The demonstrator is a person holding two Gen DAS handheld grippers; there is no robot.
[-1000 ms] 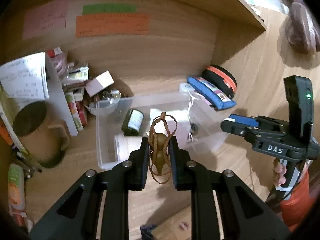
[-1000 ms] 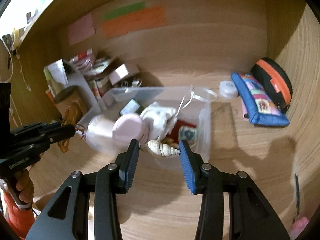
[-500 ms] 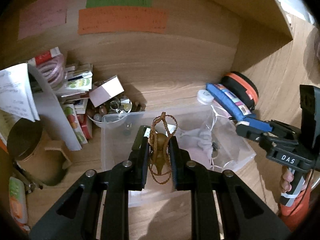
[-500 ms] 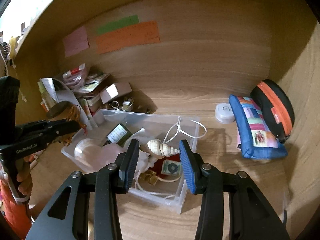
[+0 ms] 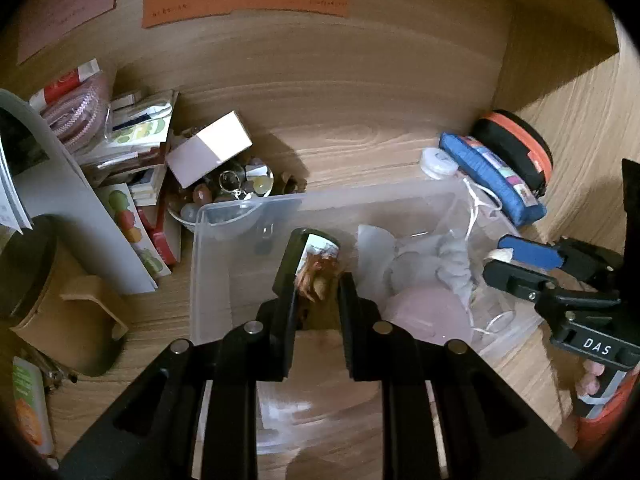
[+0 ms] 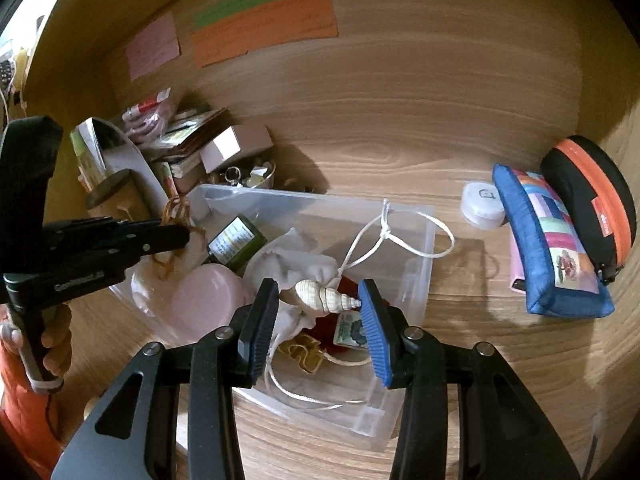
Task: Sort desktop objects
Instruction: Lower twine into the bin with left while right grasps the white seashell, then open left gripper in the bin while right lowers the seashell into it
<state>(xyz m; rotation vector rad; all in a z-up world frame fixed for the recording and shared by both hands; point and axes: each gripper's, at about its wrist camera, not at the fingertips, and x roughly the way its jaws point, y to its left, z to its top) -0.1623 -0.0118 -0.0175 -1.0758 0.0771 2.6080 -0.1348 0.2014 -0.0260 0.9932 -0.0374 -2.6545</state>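
Note:
In the left wrist view my left gripper (image 5: 318, 285) is shut on a brown braided cord ornament (image 5: 315, 273), low over the left half of the clear plastic box (image 5: 320, 200). The right wrist view shows that gripper (image 6: 182, 237) at the box's left end, the cord (image 6: 176, 209) looping out of it. My right gripper (image 6: 320, 304) is shut on a cream spiral seashell (image 6: 326, 298), held crosswise between its blue pads (image 6: 376, 332) above the box (image 6: 428, 240). Below lie a white drawstring pouch (image 6: 296, 266), a pink round lid (image 6: 208, 300) and a dark green bottle (image 6: 236, 240).
Right of the box lie a white round container (image 6: 482, 200), a blue patchwork pouch (image 6: 552, 240) and a black-and-orange case (image 6: 592, 200). On the left stand a wooden mug (image 5: 52, 292), stacked packets and books (image 5: 136, 148), a small white carton (image 5: 208, 148) and a bowl of beads (image 5: 224, 194).
Both grippers moved forward and down, from in front of the box to over it. The cord ornament now sits lower and blurred between the left fingers. The shell stays gripped.

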